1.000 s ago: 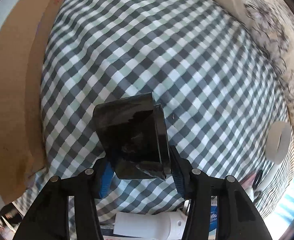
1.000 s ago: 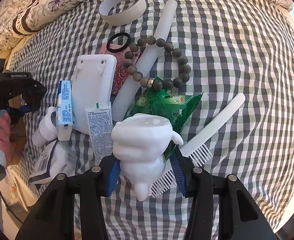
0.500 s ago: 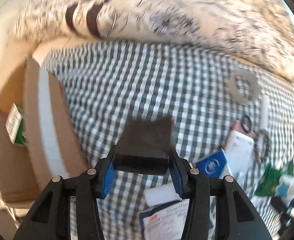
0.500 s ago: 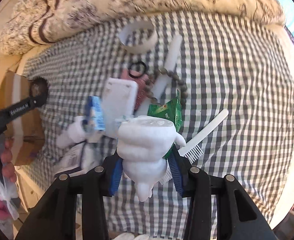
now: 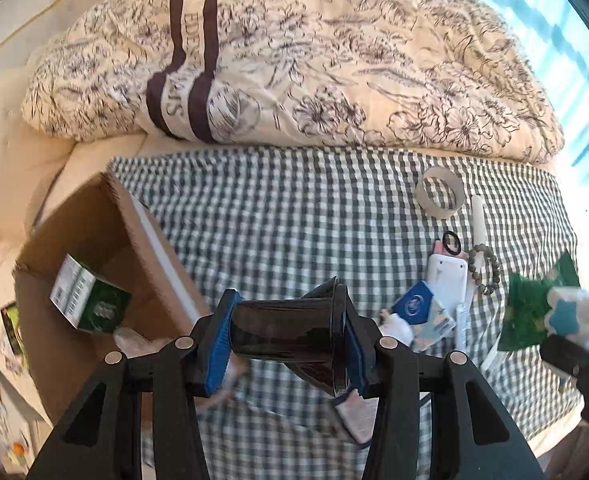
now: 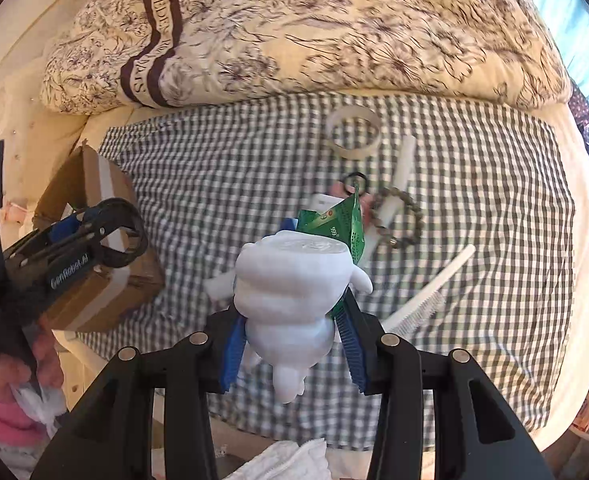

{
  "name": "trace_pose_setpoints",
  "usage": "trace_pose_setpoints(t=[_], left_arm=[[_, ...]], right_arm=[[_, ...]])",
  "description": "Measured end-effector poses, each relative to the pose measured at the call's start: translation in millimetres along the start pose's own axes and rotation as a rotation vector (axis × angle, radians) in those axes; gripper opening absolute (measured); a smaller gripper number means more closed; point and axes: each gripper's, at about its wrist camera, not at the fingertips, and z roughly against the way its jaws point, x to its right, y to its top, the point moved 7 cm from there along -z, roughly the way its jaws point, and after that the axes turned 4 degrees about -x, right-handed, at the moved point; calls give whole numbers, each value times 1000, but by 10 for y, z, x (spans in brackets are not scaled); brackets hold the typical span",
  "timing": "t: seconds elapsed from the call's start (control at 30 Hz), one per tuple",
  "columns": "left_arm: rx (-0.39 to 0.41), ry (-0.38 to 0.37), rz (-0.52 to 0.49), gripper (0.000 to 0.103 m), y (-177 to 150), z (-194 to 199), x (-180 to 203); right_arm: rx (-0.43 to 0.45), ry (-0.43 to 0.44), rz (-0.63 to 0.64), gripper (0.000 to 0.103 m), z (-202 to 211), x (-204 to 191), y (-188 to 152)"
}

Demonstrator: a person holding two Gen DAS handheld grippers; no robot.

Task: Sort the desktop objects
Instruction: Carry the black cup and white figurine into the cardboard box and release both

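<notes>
Our left gripper has its jaws pinching a dark translucent cup at lower centre, just right of the open cardboard box at frame left. Our right gripper clamps a white plush figure above the checked bed sheet

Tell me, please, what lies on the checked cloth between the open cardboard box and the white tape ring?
In the left wrist view, nothing: only bare checked cloth lies between the cardboard box and the tape ring.
</notes>
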Motion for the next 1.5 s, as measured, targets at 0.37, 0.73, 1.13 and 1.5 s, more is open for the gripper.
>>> trace_pose_setpoints(t=[0.37,0.73,1.13,1.5], left_arm=[[63,51,-87,48,145,507,-1385],[-86,92,12,48,-164,-179,-2287],[-177,119,48,88,-358,-417,-2375],[-110,88,-32,88,-104,-85,-1828]], right_arm=[[91,146,42,42,258,-1718,190],[-28,209,148,42,-403,-2824,189],[-46,128,188,77,-503,-3002,181],[23,88,61,77,-195,-2344,125]])
